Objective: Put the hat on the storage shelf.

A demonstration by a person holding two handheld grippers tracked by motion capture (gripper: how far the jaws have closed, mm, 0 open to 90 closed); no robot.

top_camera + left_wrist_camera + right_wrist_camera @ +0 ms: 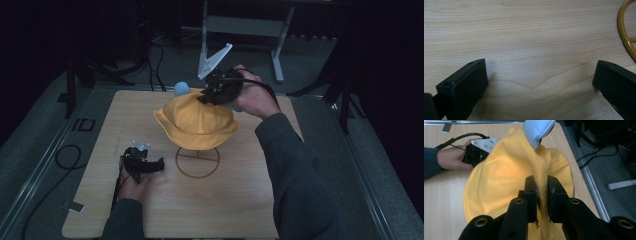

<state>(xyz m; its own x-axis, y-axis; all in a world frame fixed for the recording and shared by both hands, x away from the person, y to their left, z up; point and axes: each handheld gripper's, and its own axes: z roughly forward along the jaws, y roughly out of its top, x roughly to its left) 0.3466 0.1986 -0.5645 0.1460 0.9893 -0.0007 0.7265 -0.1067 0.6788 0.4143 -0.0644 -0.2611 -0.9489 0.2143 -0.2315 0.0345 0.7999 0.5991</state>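
High view. We list a yellow bucket hat (196, 122) sitting atop a wire stand (197, 161) near the middle of the wooden table (230, 210). The right gripper (212, 96) meets the hat's crown from the far side, beside a pale blue ball (181, 89). The left gripper (152, 165) lies low on the table near the stand's ring base, apart from the hat.

Left gripper view. We record both jaws standing wide apart over bare wood, nothing between them; an arc of the stand's ring (625, 37) shows at the right edge.

Right gripper view. We note the right gripper (542, 193) clenched on a raised fold of the hat (499, 177), the fabric pinched between both pads. The blue ball (537, 128) shows above the fold; the left gripper (477, 151) rests beyond the brim.
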